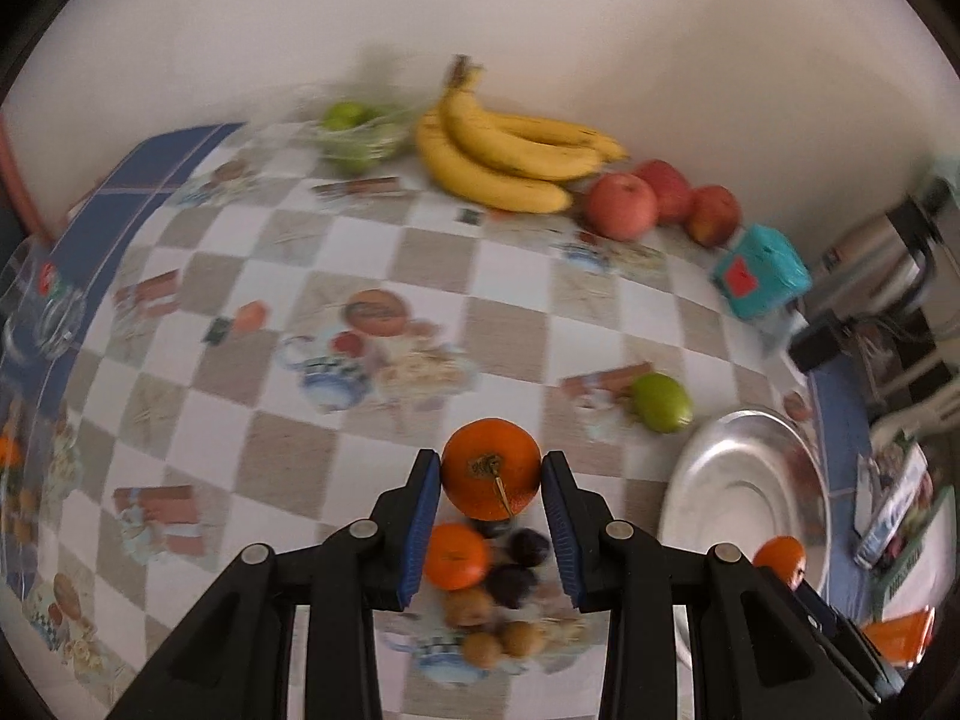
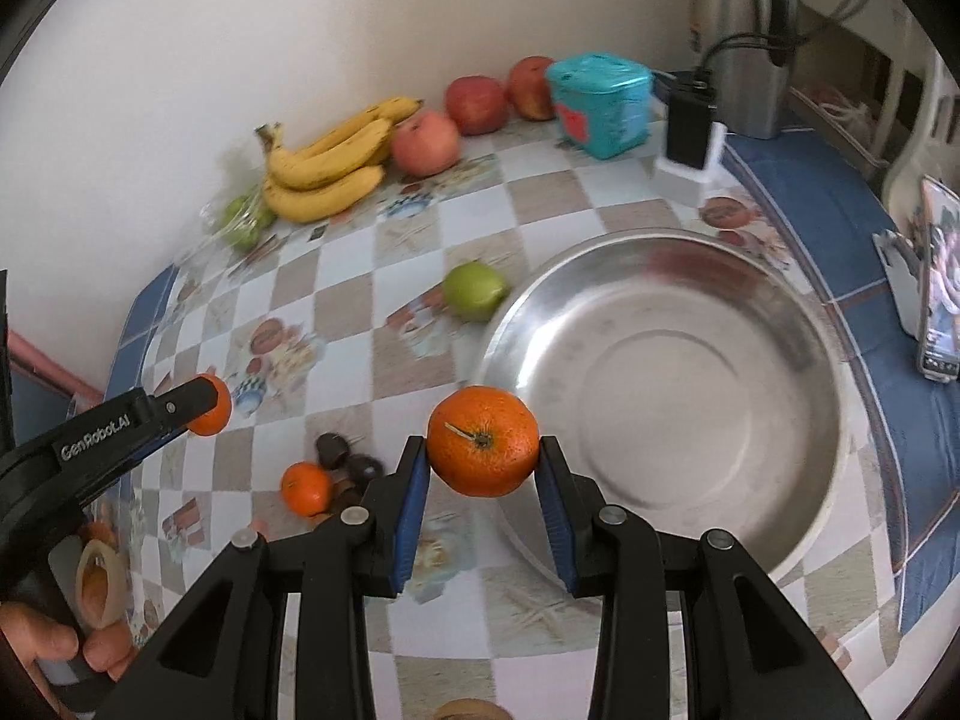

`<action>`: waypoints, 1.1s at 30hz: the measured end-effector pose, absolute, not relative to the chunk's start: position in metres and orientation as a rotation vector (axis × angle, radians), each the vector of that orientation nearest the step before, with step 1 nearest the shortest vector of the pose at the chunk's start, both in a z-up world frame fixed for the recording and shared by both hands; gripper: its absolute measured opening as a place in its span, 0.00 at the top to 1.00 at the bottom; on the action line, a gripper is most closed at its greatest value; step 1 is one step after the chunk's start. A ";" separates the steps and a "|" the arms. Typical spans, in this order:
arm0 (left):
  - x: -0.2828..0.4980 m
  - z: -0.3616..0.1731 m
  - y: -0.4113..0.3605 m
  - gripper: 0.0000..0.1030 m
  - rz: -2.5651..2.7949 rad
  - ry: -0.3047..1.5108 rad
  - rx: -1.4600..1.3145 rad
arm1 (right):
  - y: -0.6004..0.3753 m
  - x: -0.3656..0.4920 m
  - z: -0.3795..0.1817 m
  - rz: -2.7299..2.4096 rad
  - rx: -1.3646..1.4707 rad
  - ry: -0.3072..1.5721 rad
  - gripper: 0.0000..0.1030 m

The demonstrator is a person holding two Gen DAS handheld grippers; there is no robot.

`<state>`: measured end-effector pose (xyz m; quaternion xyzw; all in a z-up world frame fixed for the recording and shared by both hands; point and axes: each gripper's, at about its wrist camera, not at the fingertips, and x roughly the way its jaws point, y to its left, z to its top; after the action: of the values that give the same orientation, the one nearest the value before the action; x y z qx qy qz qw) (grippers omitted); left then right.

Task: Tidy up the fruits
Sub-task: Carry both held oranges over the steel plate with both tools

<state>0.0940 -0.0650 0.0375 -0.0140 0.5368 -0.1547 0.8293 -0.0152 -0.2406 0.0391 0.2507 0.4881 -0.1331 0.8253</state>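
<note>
In the left wrist view, the left hand-held gripper is closed on an orange; both blue pads press on its sides and the fruit is lifted above the counter. Under it, on the checked cloth, lie a smaller orange, some dark fruits and brown kiwis. At the far edge of the counter, along the wall, are a bag of green fruit, a bunch of bananas and three red apples. A single green fruit lies beside the rim of a metal bowl near the right edge.

In the right wrist view, the right hand-held gripper is also closed on an orange, held in the air just beside the near-left rim of the metal bowl. The bowl has nothing in it. The green fruit touches or almost touches the bowl's far-left rim. At the left, the other hand-held gripper carries its orange above the counter, and a hand holds its handle. The bananas and apples lie at the far edge, next to a teal box.
</note>
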 end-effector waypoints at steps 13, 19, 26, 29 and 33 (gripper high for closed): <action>0.065 0.032 -0.156 0.64 -0.526 1.148 0.113 | -0.321 -0.056 0.024 -0.392 0.758 0.970 0.64; 0.051 0.027 -0.189 0.64 -0.605 1.128 0.175 | -0.344 -0.071 0.017 -0.453 0.791 0.953 0.64; 0.036 0.008 -0.212 0.64 -0.675 1.127 0.246 | -0.355 -0.076 0.008 -0.495 0.759 0.975 0.64; 0.032 -0.001 -0.218 0.64 -0.691 1.144 0.262 | -0.356 -0.077 0.003 -0.509 0.746 0.993 0.64; 0.026 -0.009 -0.225 0.64 -0.701 1.151 0.288 | -0.355 -0.076 -0.006 -0.518 0.734 1.022 0.64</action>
<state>0.0259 -0.2248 -0.0090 0.1329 0.5310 -0.3236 0.7718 -0.0765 -0.3553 -0.0057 0.3393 0.4723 -0.2395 0.7774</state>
